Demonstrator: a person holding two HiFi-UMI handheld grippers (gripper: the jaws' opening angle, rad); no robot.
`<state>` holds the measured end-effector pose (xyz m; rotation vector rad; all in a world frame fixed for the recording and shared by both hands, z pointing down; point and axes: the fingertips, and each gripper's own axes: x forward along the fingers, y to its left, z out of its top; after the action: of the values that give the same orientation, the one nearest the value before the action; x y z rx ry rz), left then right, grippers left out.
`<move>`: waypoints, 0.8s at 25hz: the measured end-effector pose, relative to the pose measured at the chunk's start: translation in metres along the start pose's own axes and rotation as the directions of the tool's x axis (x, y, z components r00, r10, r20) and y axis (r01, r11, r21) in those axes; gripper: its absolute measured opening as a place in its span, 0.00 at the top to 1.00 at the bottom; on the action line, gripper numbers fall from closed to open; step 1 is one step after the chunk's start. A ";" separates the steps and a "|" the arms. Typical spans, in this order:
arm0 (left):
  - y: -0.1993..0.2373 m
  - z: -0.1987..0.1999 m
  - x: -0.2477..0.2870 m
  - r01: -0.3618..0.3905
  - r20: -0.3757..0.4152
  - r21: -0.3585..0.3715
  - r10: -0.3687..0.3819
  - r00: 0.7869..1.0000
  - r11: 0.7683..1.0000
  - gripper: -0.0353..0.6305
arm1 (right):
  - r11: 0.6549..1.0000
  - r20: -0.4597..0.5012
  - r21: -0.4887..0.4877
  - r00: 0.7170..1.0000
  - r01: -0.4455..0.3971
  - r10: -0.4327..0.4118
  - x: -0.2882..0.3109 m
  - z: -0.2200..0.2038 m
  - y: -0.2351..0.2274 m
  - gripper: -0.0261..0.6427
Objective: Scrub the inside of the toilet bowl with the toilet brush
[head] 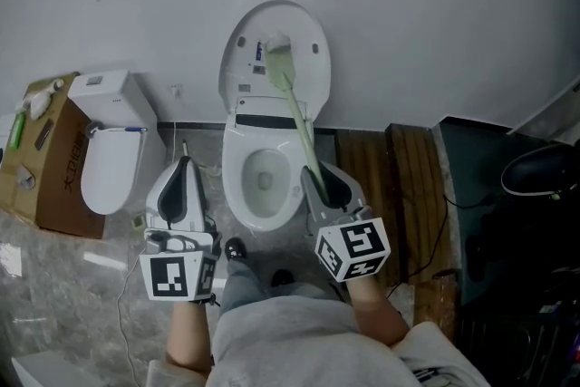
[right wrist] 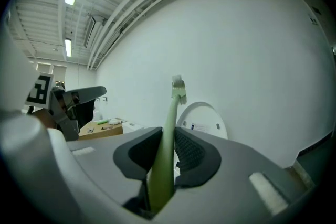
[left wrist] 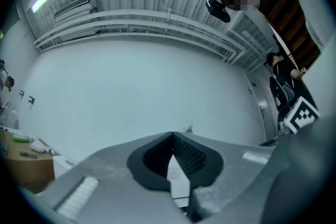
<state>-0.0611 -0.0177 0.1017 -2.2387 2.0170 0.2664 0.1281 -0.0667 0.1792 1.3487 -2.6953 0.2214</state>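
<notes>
Toilet brush (head: 297,118) held aloft, outside bowl (head: 234,195); scrubbing not begun.
Head view: bristles near raised lid (head: 313,45). Left gripper view: left gripper (left wrist: 172,136) closed, empty. Right gripper view: right gripper (right wrist: 168,134) clamps handle's low end; judged light, stiff, slippery.

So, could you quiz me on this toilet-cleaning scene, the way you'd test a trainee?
1. True or false: the head of the brush is down inside the bowl.
2. Which one grips the brush, the left tool or the right tool?
3. Fill in: the lid is ___ (up or down).

Key:
1. False. The head is raised, up by the lid, not in the bowl.
2. The right tool. The left tool is shut with nothing in it.
3. Up.
</notes>
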 end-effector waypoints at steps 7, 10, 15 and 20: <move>0.030 -0.020 0.031 0.041 -0.023 -0.042 -0.042 0.999 0.998 0.94 | 0.998 -0.098 0.049 0.994 0.049 -0.044 0.038 -0.033 -0.002 0.84; 0.044 -0.028 0.047 0.054 -0.028 -0.072 -0.056 0.998 0.996 0.94 | 0.995 -0.147 0.071 0.987 0.077 -0.066 0.053 -0.051 -0.001 0.84; 0.060 -0.054 0.071 0.091 -0.073 -0.064 -0.095 0.993 0.994 0.94 | 0.985 -0.226 0.115 0.969 0.127 -0.099 0.073 -0.083 -0.004 0.84; 0.063 -0.082 0.094 0.179 -0.088 -0.070 -0.185 0.979 0.981 0.94 | 0.970 -0.292 0.157 0.947 0.184 -0.133 0.091 -0.115 -0.006 0.84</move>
<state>-0.1106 -0.1327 0.1644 -2.4989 1.8528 0.2111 0.0832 -0.1207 0.3086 1.4500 -2.3669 0.6076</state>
